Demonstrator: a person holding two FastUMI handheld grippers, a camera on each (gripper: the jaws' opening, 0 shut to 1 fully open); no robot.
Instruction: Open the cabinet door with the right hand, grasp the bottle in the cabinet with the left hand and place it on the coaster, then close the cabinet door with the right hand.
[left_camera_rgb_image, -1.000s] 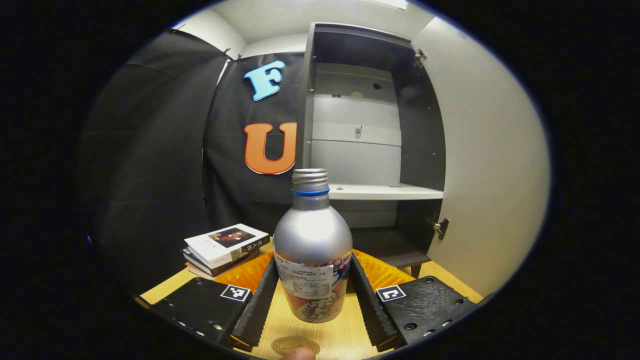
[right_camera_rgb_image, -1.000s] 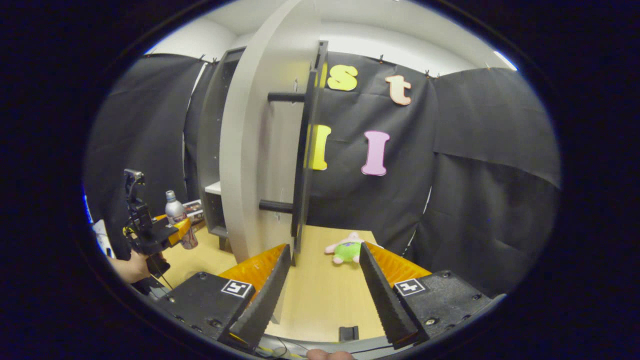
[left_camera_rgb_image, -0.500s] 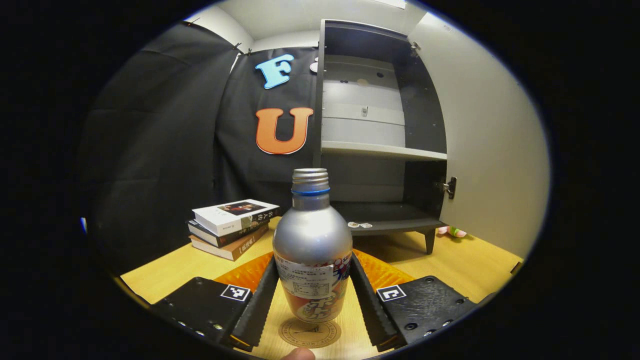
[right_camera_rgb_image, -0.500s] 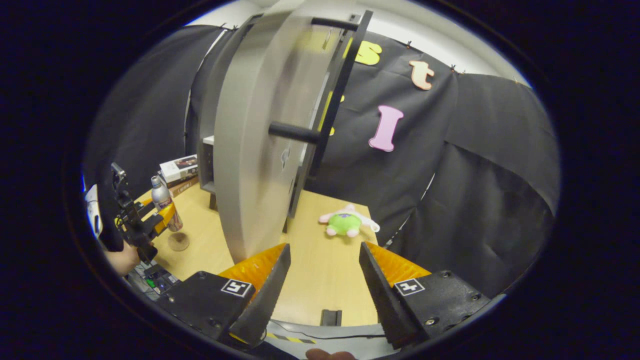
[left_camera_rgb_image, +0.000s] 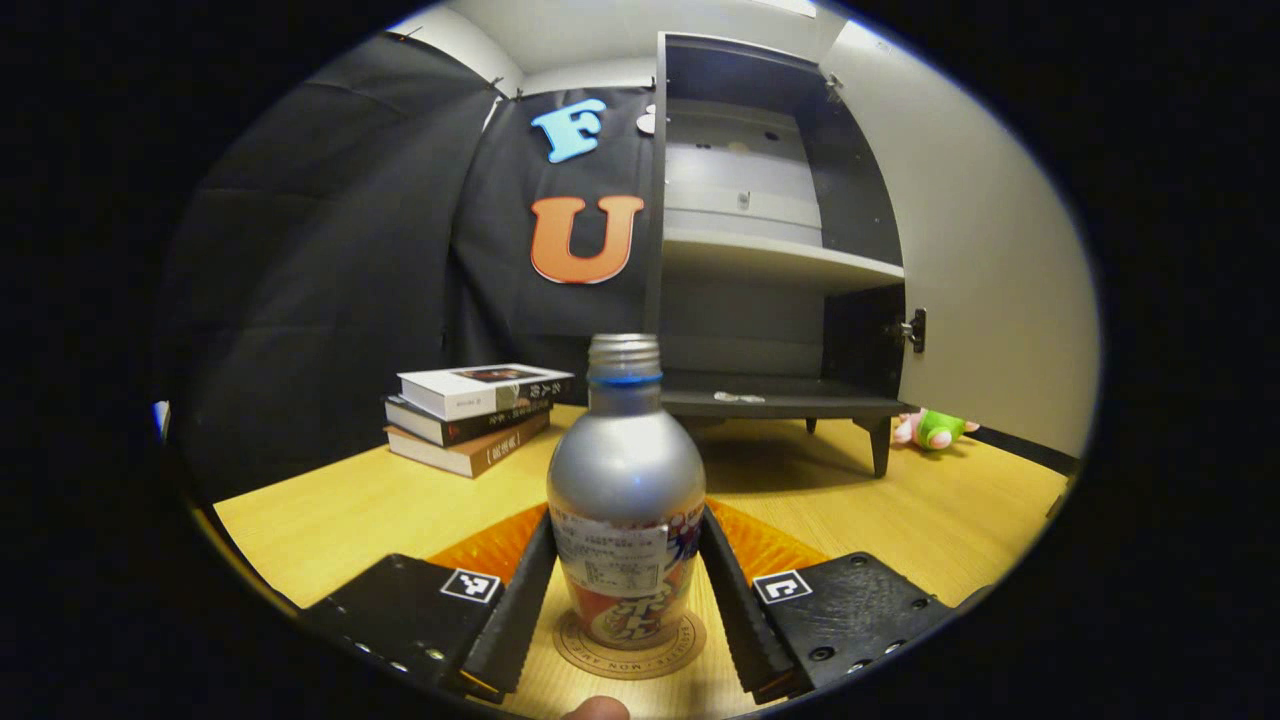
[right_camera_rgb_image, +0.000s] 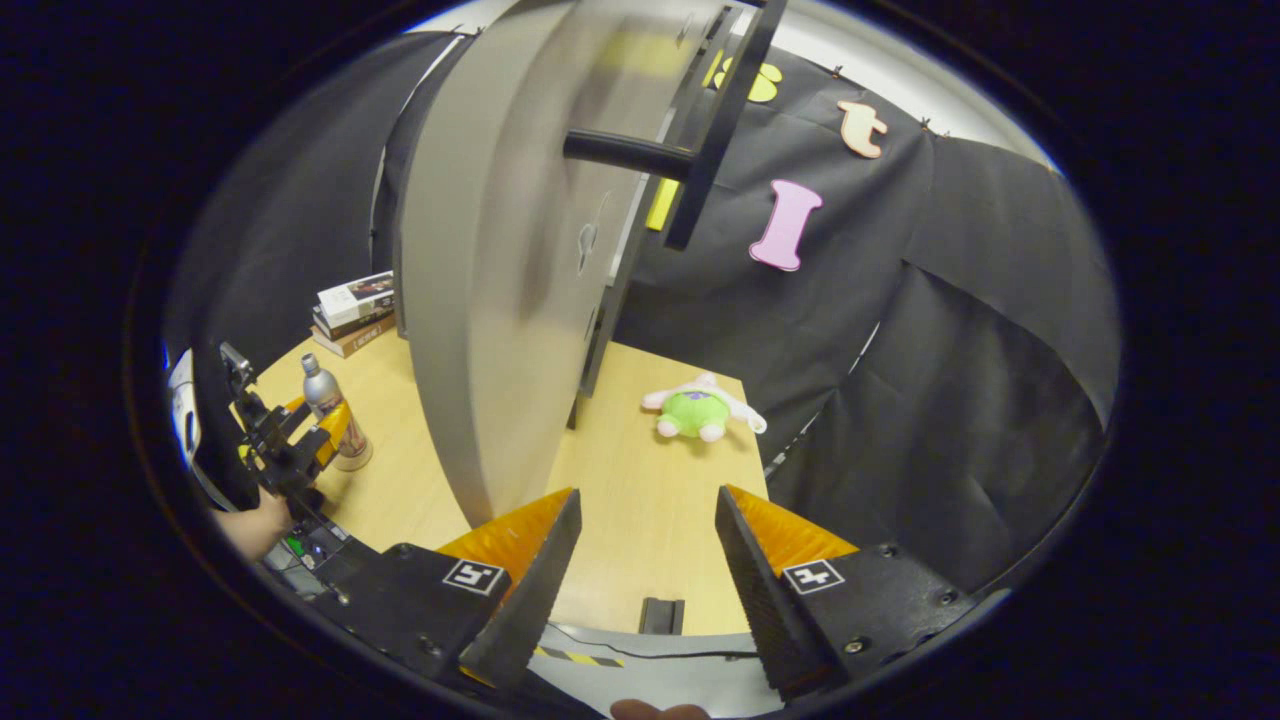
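Now that the bottle (left_camera_rgb_image: 625, 500) has come down onto the coaster (left_camera_rgb_image: 629, 645) at 6 o'clock, still clamped by the left gripper (left_camera_rgb_image: 625, 590), release follows; the right gripper (right_camera_rgb_image: 640, 570) hangs apart, empty, the cabinet door (right_camera_rgb_image: 500, 280) at 11 o'clock unclosed.

- bottle (left_camera_rgb_image: 625, 500): paper label with fine print and large coloured characters; too small and curved to read.
- coaster (left_camera_rgb_image: 630, 645) under the bottle: ring of lettering around its rim, partly hidden, not legible.
- books (left_camera_rgb_image: 470, 415) left of the bottle: spine characters visible, unreadable.
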